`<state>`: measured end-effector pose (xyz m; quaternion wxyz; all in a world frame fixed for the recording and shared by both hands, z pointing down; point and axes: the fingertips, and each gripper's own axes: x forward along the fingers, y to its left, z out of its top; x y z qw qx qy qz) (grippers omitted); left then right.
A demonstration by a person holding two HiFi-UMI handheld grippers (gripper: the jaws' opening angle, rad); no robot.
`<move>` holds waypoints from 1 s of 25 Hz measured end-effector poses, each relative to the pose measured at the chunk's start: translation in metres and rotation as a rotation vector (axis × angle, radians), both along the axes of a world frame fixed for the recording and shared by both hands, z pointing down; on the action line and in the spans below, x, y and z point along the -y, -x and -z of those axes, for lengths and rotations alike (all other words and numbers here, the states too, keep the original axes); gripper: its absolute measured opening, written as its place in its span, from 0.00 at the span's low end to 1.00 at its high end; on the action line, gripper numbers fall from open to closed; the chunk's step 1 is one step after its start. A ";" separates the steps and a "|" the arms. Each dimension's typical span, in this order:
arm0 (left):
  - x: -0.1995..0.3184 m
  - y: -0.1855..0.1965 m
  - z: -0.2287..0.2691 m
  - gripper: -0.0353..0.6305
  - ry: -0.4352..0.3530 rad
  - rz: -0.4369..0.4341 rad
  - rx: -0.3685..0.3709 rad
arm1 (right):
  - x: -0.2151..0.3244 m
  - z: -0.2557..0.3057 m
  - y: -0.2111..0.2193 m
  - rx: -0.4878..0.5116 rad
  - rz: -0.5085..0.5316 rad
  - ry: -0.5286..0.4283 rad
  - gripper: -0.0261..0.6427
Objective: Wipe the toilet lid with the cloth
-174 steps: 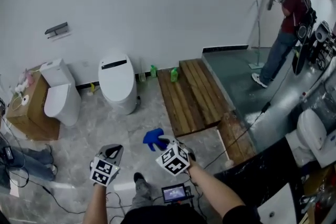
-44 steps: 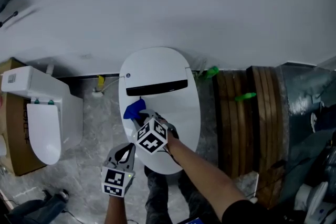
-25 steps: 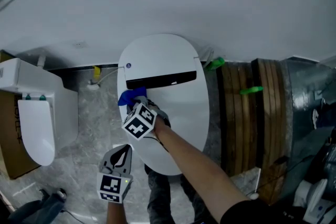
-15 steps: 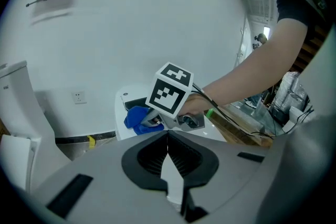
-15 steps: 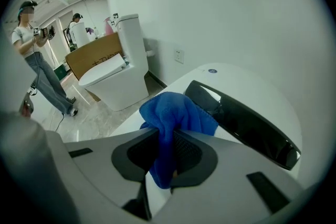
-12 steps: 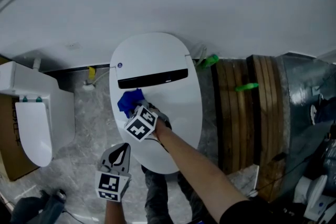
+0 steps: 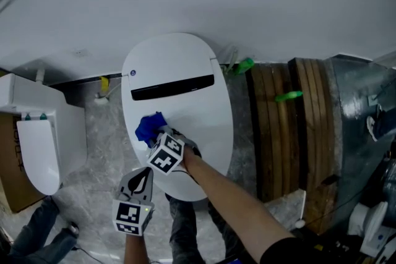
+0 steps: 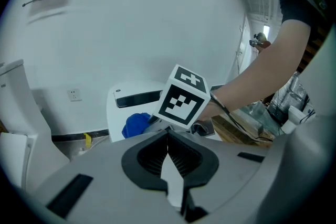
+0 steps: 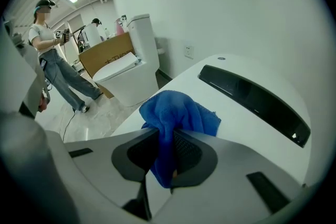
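Head view: the white toilet lid fills the centre, its near edge covered by the right forearm, which runs up from the lower right. The right gripper points down and away onto the lid's left half. Its marker cube hides most of its fingers, so only the blue cloth shows ahead of them, lying on the lid below the black strip. The left gripper hangs lower, in front of the lid's near left edge, off the lid. A second toilet is cut off at the left edge.

Left gripper view: its fingers are pressed together with nothing between them. Beyond them the right gripper's cube blocks much of the lid; the cloth peeks out at its left.

Right gripper view: the fingers are clamped on a fold of the cloth, whose bunched end spreads onto the lid ahead of them. The lid's lower part is hidden behind the gripper body. A person stands in the upper left.
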<state>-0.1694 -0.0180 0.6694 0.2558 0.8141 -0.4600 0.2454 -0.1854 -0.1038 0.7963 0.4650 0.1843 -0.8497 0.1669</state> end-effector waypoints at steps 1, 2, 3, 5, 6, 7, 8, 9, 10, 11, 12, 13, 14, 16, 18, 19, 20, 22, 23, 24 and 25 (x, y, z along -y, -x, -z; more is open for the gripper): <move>-0.002 0.000 -0.001 0.07 0.002 0.003 0.002 | -0.005 -0.001 0.000 0.002 0.011 0.001 0.14; -0.003 0.001 -0.002 0.07 0.005 0.009 0.002 | -0.010 -0.002 0.001 0.004 0.021 0.003 0.14; -0.004 0.002 -0.003 0.07 0.006 0.015 0.003 | -0.015 -0.002 0.001 0.005 0.031 0.005 0.14; -0.008 0.004 -0.004 0.07 0.010 0.025 0.005 | -0.024 -0.004 0.003 0.003 0.051 0.005 0.14; -0.010 0.005 -0.004 0.07 0.011 0.029 0.005 | -0.026 -0.004 0.005 0.001 0.059 0.003 0.14; -0.012 0.006 -0.005 0.07 0.012 0.034 0.005 | -0.028 -0.005 0.006 -0.001 0.064 0.000 0.14; -0.014 0.006 -0.005 0.07 0.013 0.037 0.004 | -0.027 -0.005 0.007 -0.002 0.065 -0.004 0.14; -0.016 0.007 -0.006 0.07 0.015 0.039 0.003 | -0.026 -0.005 0.009 -0.003 0.065 -0.009 0.14; -0.018 0.007 -0.006 0.07 0.017 0.039 0.004 | -0.023 -0.005 0.012 -0.004 0.067 -0.016 0.14; -0.019 0.008 -0.007 0.07 0.018 0.040 0.005 | -0.020 -0.004 0.015 -0.006 0.070 -0.026 0.14; -0.020 0.010 -0.008 0.07 0.019 0.041 0.006 | -0.016 -0.003 0.020 -0.008 0.073 -0.036 0.14; -0.021 0.013 -0.008 0.07 0.021 0.042 0.008 | -0.012 -0.002 0.024 -0.009 0.072 -0.044 0.14; -0.022 0.015 -0.009 0.07 0.022 0.045 0.008 | -0.008 -0.001 0.029 -0.009 0.069 -0.048 0.14; -0.021 0.021 -0.011 0.07 0.023 0.051 0.009 | -0.002 -0.001 0.037 -0.007 0.065 -0.049 0.14; -0.020 0.027 -0.013 0.07 0.022 0.058 0.009 | 0.000 -0.001 0.043 -0.002 0.059 -0.045 0.14; -0.020 0.030 -0.014 0.07 0.022 0.061 0.009 | -0.001 -0.001 0.044 0.003 0.055 -0.043 0.14; -0.020 0.032 -0.014 0.07 0.022 0.063 0.009 | -0.003 -0.001 0.044 0.009 0.050 -0.039 0.14; -0.021 0.033 -0.015 0.07 0.023 0.064 0.011 | -0.009 -0.003 0.043 0.018 0.047 -0.027 0.14; -0.021 0.033 -0.016 0.07 0.024 0.064 0.011 | -0.013 -0.003 0.042 0.017 0.049 -0.024 0.14; -0.020 0.033 -0.016 0.07 0.024 0.064 0.010 | -0.017 -0.004 0.041 0.014 0.052 -0.024 0.14; -0.020 0.032 -0.016 0.07 0.024 0.064 0.010 | -0.020 -0.005 0.040 0.011 0.054 -0.026 0.14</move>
